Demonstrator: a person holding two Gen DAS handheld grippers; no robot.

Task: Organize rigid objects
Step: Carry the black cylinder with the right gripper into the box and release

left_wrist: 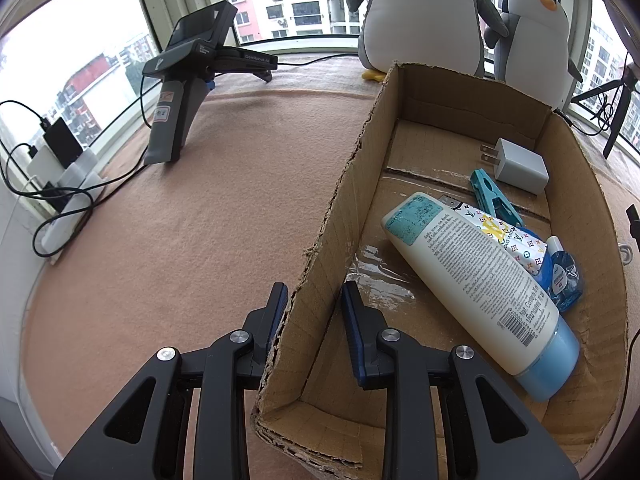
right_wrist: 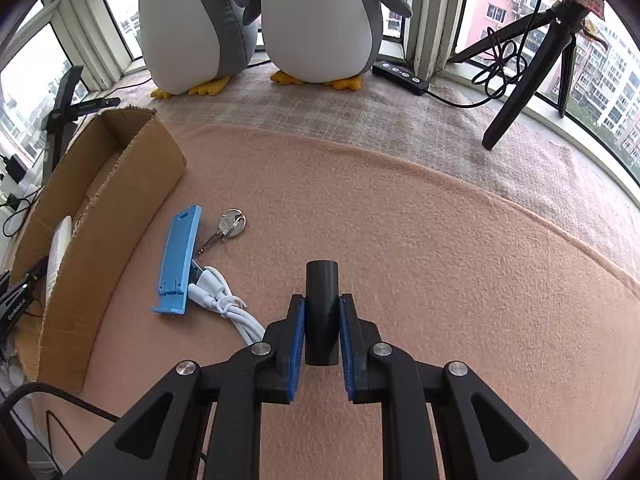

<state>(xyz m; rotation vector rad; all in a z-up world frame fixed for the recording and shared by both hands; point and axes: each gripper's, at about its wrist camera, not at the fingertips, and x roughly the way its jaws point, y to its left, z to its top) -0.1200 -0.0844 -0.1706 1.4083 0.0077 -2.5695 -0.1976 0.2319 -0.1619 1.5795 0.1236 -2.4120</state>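
- Clamping the cardboard box wall, the left gripper grips its near side;
- right gripper grasps 1 black tube above the blanket, beside the box.

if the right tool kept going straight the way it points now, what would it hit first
Most likely the bare pink blanket ahead of it. The right tool, shut on a dark tube, points steeply down at open fabric; the keys and blue stand lie off to its left. Depth is uncertain.
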